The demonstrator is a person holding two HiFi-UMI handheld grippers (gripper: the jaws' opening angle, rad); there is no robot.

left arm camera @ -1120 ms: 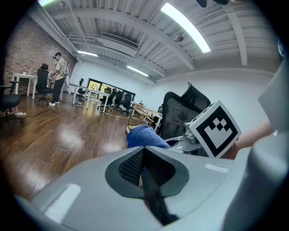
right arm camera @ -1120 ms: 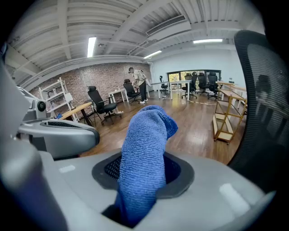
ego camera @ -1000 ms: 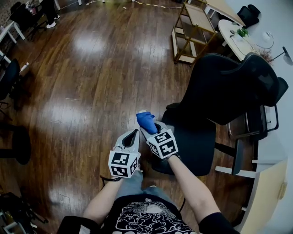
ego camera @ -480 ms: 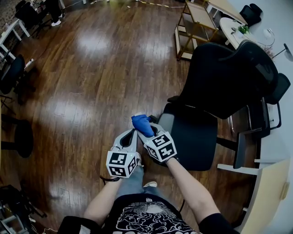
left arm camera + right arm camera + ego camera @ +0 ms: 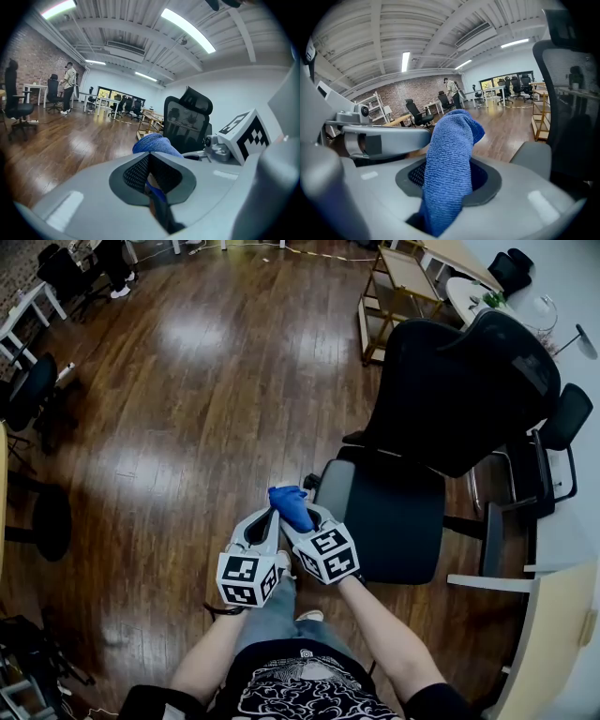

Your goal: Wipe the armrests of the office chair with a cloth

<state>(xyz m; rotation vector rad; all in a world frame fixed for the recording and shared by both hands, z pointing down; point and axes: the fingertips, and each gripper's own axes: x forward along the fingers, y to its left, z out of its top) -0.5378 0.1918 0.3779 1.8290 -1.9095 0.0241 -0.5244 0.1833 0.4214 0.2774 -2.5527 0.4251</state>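
Note:
The black office chair (image 5: 398, 521) stands to the right of both grippers, its backrest (image 5: 450, 390) turned away. Its near grey armrest (image 5: 335, 488) lies just right of the blue cloth (image 5: 291, 505); the far armrest (image 5: 492, 538) is beyond the seat. My right gripper (image 5: 302, 519) is shut on the cloth, which stands up out of its jaws (image 5: 450, 159), with the armrest (image 5: 534, 152) ahead to the right. My left gripper (image 5: 271, 514) is beside it with jaws together, its tip against the cloth (image 5: 154, 143). A strip of blue shows in its jaw opening.
A wooden shelf cart (image 5: 389, 296) and a round white table (image 5: 487, 320) stand behind the chair. A second black chair (image 5: 562, 427) and a light desk (image 5: 553, 615) are at the right. A black stool (image 5: 47, 521) and other chairs (image 5: 23, 395) sit at the left on the wooden floor.
The right gripper has drawn the cloth down and left until it meets the left gripper's tip. The chair's near armrest now shows more fully beside them.

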